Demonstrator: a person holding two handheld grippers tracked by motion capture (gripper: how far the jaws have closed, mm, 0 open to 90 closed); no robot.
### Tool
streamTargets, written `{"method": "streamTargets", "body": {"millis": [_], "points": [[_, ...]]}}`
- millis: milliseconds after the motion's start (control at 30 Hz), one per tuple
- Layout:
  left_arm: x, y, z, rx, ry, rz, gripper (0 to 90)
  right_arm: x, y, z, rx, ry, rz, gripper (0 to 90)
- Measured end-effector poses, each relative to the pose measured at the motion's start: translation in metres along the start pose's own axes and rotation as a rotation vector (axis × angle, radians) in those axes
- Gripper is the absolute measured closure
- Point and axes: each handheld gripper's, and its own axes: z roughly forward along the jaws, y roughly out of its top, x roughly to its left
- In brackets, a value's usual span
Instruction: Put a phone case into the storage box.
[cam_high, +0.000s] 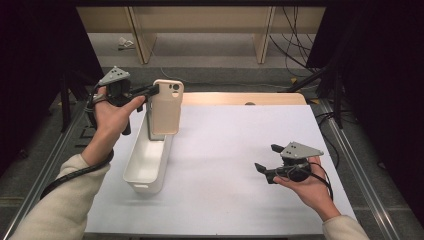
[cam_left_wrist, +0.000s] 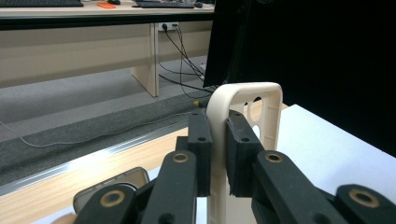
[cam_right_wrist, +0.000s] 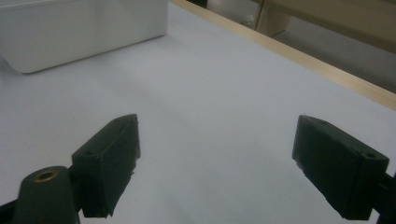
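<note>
Left gripper (cam_high: 154, 90) clamping phone case (cam_high: 167, 107), holding it above bin (cam_high: 148, 162). Right gripper (cam_high: 267, 162) idling, jaws spread, empty. Next, likely: lowering case into bin, then releasing.

The phone case (cam_left_wrist: 243, 116) ran off the bottom edge, and the left tool (cam_left_wrist: 218, 140) hid its side.

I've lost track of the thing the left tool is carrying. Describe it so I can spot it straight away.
Start at the white table sheet and find the long white plastic bin on its left side. Directly above the bin's far end, the left tool is clamped on the top edge of a beige phone case, held upright. Its camera cut-out near the top and its tan colour set it apart from the white bin.
</note>
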Motion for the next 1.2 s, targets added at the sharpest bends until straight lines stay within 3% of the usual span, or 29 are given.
{"method": "streamTargets", "body": {"millis": [467,1200], "points": [[0.021,-0.002,0.001,-0.007,0.018,0.002,81.9,-0.001,0.0,-0.001,-0.006,-0.005,0.009,16.1],[0.045,-0.02,0.009,-0.007,0.055,0.007,81.8,-0.001,0.0,-0.001,-0.007,-0.003,0.012,16.1]]}}
